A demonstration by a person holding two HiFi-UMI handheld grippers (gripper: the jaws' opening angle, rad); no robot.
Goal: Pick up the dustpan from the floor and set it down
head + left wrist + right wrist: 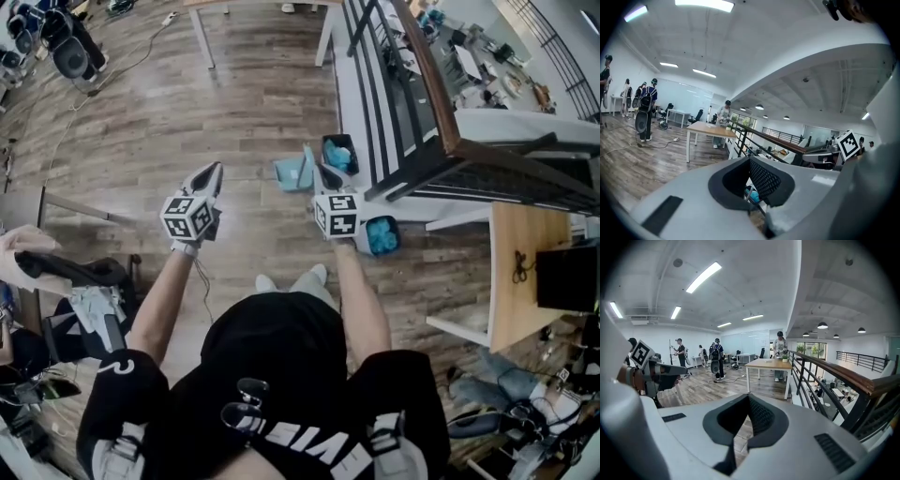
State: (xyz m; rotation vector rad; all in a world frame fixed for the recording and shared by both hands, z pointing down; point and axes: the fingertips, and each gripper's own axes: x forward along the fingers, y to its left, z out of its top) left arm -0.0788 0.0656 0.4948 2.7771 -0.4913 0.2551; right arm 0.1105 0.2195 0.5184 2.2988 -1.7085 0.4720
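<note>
A: Where is the dustpan [292, 173]?

B: On the floor [234, 103], at the foot of the railing [427, 84], on the room side. Its handle stands up against the bin [339, 150] there. Neither gripper touches it.

A: Gripper state?

B: Left gripper [212, 173]: jaws pressed together, with nothing between them in its own view. It is held out from the railing, well clear of the dustpan. Right gripper [328, 176]: jaws also together and empty. In the head view its tip sits just beside the dustpan, on the railing side. Both point forward and slightly down.

A: Why are they held like that?

B: My judgement is that they are carried, not working. With the jaws together, neither could take the handle.

A: What stage is this?

B: I can't settle it. A dustpan on the floor with two empty grippers nearby fits the moment before a pick-up. It equally fits the moment after a set-down.

A: Containers?

B: There are two dark bins along the railing's foot. The one at the dustpan holds crumpled blue material. The second bin [380, 236] is nearer the person, below the right gripper's marker cube, and holds the same sort of blue stuff. I can't tell what the material is. I can't make out the dustpan's tray, so I don't know if anything is in it.
</note>
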